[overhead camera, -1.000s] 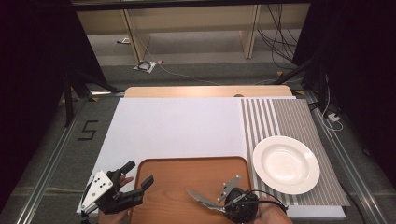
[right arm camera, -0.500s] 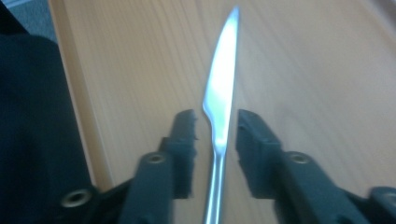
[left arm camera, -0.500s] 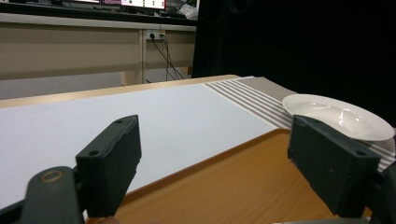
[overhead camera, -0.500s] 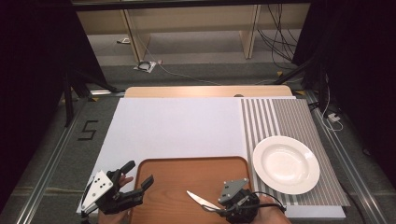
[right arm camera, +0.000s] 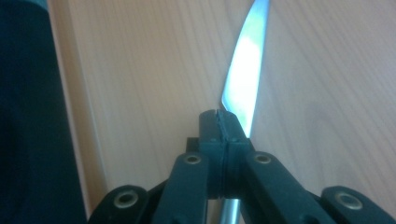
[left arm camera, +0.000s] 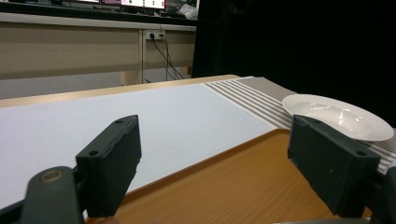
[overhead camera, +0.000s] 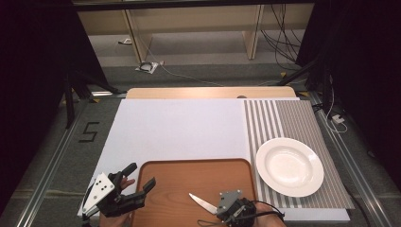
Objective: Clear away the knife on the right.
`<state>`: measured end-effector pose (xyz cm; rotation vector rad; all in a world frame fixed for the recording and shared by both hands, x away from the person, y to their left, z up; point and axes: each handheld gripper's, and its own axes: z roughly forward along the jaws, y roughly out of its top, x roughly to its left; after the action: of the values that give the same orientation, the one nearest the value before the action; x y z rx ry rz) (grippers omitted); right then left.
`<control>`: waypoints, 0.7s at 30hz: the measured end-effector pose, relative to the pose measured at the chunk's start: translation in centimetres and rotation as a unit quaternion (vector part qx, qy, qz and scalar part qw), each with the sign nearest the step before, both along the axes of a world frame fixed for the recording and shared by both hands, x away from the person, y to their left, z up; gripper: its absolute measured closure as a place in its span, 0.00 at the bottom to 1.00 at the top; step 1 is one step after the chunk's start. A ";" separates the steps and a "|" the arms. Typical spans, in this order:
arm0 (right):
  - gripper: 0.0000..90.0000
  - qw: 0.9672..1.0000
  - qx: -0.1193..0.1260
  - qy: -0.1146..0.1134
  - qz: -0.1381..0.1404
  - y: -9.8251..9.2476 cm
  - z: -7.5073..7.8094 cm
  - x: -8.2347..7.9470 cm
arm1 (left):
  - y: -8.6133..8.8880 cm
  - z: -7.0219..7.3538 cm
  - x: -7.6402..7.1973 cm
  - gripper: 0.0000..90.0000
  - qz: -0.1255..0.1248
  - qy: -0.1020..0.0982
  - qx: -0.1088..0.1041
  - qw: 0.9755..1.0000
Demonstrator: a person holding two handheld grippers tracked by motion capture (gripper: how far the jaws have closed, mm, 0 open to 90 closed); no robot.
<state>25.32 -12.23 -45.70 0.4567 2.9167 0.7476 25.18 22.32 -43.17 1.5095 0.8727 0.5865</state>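
A table knife (overhead camera: 201, 201) points its shiny blade (right arm camera: 243, 60) up and left over the brown wooden tray (overhead camera: 189, 172). My right gripper (overhead camera: 218, 208) sits at the tray's near edge; its jaws have just been closing and now stand pressed together (right arm camera: 223, 116) on the knife. The blade runs out from their tips and a bit of silver handle shows below them. My left gripper (overhead camera: 141, 175) hovers at the tray's left rim, open with nothing between its jaws (left arm camera: 215, 158). A white plate (overhead camera: 289, 166) lies to the right of the tray.
The tray rests on a white mat (overhead camera: 179, 127) with a grey striped placemat (overhead camera: 288, 118) under the plate (left arm camera: 336, 114). The wooden table's far edge (overhead camera: 208, 92) lies beyond. Shelving and cables stand on the floor behind.
The right gripper's jaws have come together at the knife. The blade now catches more light and reads longer. The left gripper has stayed put.
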 end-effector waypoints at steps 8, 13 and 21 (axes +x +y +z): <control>1.00 1.000 -0.019 -0.008 0.000 0.1 -0.4 -0.1 | 0.0 0.0 0.0 0.19 0.000 0.001 0.000 1.000; 1.00 1.000 -0.029 -0.013 0.000 0.1 -0.5 -0.1 | 0.0 0.0 0.0 0.19 -0.001 0.001 0.000 1.000; 1.00 0.999 -0.035 -0.020 -0.013 -0.4 -0.5 0.3 | 0.1 -0.1 0.1 0.19 0.000 0.004 0.000 1.000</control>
<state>25.65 -12.68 -46.18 0.4673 2.8833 0.6413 25.25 22.38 -43.22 1.5120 0.8784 0.5811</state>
